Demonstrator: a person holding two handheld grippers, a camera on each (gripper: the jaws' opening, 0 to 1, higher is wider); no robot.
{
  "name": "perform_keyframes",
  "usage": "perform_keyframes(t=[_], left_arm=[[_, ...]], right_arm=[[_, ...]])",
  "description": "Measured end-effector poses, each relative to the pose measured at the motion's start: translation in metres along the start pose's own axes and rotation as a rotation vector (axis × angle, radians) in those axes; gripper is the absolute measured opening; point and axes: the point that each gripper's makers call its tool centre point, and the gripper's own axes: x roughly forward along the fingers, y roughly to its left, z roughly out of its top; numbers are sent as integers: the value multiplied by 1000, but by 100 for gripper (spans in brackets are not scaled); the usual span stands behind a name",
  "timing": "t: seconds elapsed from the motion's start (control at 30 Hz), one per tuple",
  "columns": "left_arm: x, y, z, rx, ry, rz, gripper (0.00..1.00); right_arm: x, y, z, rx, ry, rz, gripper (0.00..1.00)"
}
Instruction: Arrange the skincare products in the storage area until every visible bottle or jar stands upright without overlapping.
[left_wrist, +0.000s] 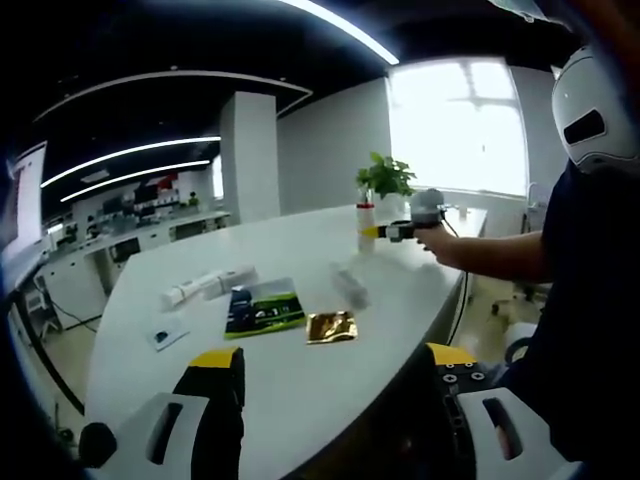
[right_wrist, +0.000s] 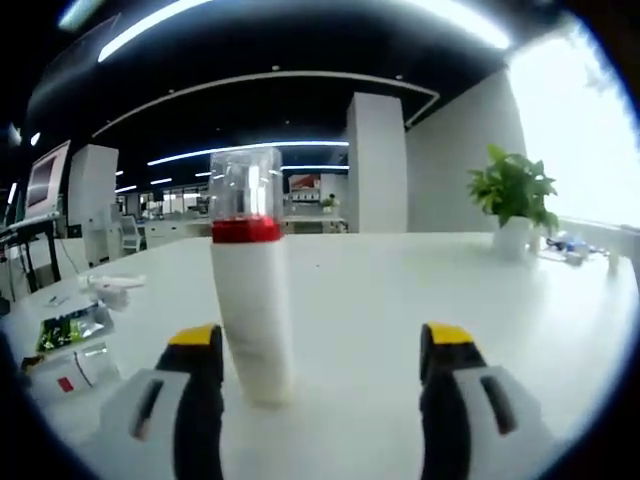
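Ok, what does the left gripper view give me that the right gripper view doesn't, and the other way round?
Left gripper view: a gold foil packet, a clear item lying flat and the person's arm holding out the right claw. Right gripper view: a monitor at the far left. Both: the white table, upright red-banded bottle, potted plant, green packet.

The small items (right_wrist: 585, 247) beside the potted plant (right_wrist: 513, 202) were too blurred to identify. The far tube (left_wrist: 205, 287) on the worktop (left_wrist: 300, 370) bore unreadable print. A flat packet (right_wrist: 70, 366) was cut off by the view's edge.
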Motion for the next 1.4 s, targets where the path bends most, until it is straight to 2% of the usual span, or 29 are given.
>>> perform_keyframes(t=[0.27, 0.4, 0.67, 0.77, 1.1, 1.4], left_arm=[[1, 0, 1, 3, -1, -4, 73], [0, 0, 3, -3, -8, -6, 73], [3, -2, 5, -11, -16, -22, 73], [4, -2, 5, -13, -18, -23, 73], [5, -2, 0, -36, -19, -22, 74], [5, 2, 4, -66, -53, -4, 82]], right_arm=[[0, 14, 1, 3, 6, 35, 82], [-4, 19, 8, 20, -4, 50, 90], [-14, 32, 17, 40, -39, 83, 93], [-16, 30, 24, 86, -80, 82, 95], [-19, 42, 21, 79, -75, 124, 100], [-25, 45, 20, 89, -69, 155, 100]])
